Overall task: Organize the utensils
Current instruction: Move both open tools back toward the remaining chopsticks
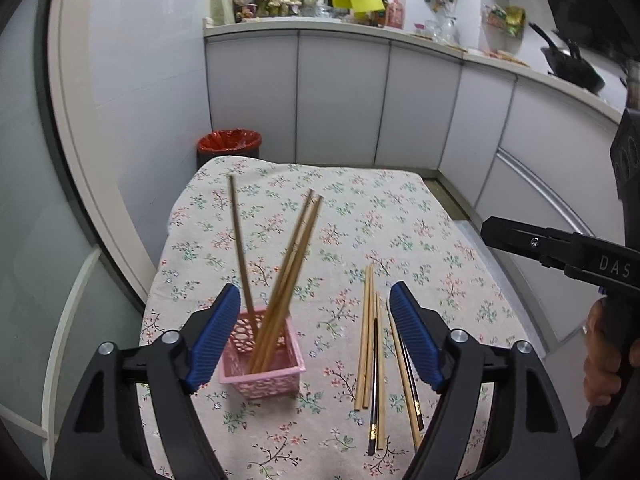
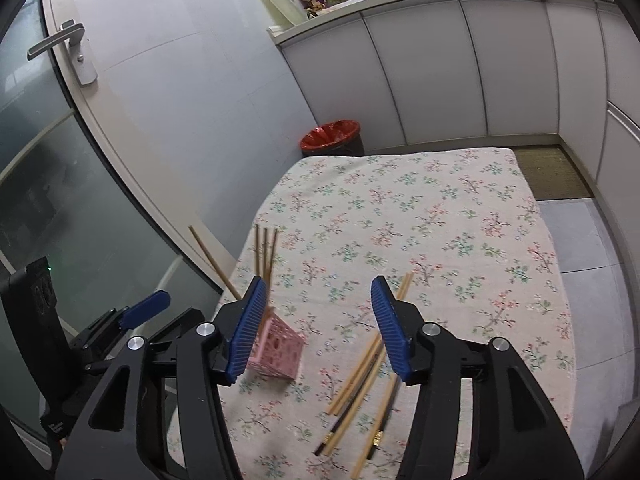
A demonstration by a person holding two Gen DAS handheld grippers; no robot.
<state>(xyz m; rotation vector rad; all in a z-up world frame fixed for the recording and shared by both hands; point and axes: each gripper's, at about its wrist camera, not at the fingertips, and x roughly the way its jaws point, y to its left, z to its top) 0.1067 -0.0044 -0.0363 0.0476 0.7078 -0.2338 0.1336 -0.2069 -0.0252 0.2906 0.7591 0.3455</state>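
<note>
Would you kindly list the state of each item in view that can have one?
Pink basket: upright on the tablecloth, holding chopsticks.
Chopsticks in the basket: standing, leaning apart.
Loose chopsticks: lying flat on the tablecloth, right of the basket.
Left tool: open, holding nothing.
Right tool: open, holding nothing.
Red-lined bin: open, on the floor beyond the table.

pink basket holds perhaps four chopsticks; others lie beside.
</note>
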